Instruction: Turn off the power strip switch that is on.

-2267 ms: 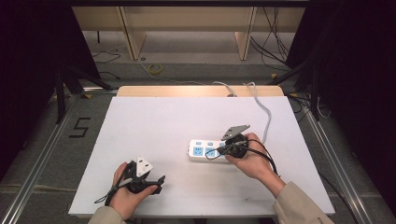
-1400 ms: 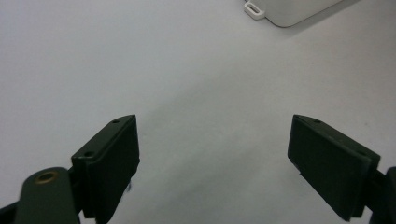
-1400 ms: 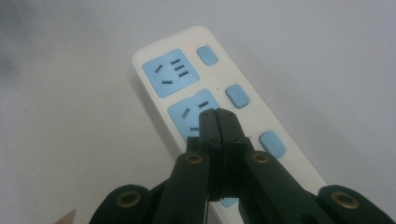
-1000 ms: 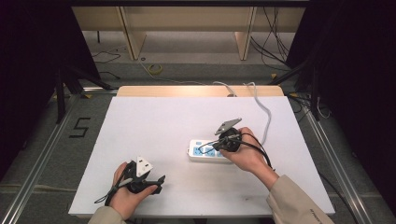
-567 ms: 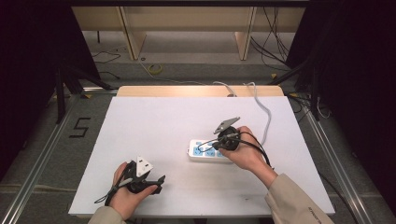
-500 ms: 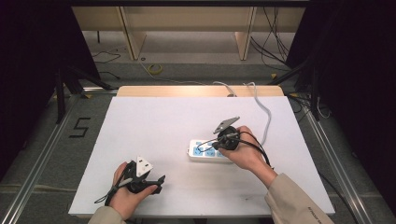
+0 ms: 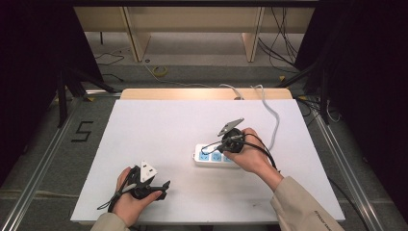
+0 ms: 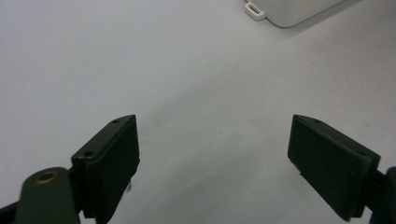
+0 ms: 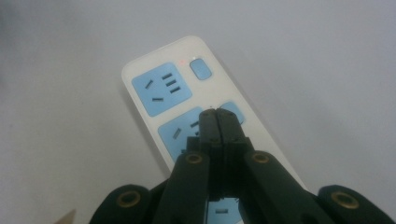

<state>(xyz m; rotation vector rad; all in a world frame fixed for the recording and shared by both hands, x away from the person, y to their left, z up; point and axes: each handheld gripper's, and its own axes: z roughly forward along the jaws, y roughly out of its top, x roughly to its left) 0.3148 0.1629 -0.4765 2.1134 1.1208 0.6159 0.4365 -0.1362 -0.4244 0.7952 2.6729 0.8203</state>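
Resting low at the near left part of the white rectangular table top [image 7: 159, 125], the left gripper [image 7: 159, 185] is held in the person's left hand [image 7: 129, 202], and its two black jaws stand wide apart with nothing between them; in the left gripper view the left gripper [image 8: 212, 163] has only bare white surface in the gap, and one corner of the white plastic power strip [image 8: 294, 9] appears far ahead at the top edge. Much free table lies around this gripper, to the far side and toward the middle, while the near table edge is just beside the hand. Further right, one power strip [image 7: 214, 156] lies flat a little right of the table centre, well apart from every edge. It has several light blue sockets; in the right gripper view I count two sockets in full, and one small light blue switch [image 9: 201, 68] next to the end socket, with a small red light beside it. One white cable [image 7: 274, 115] goes from the strip to the far edge. The right gripper [image 7: 211, 147], held in the right hand [image 7: 252, 156], is over the strip; the right gripper [image 9: 218, 113] has its two jaws pressed together, holding nothing, with tips over the second socket, whether touching it I cannot tell.
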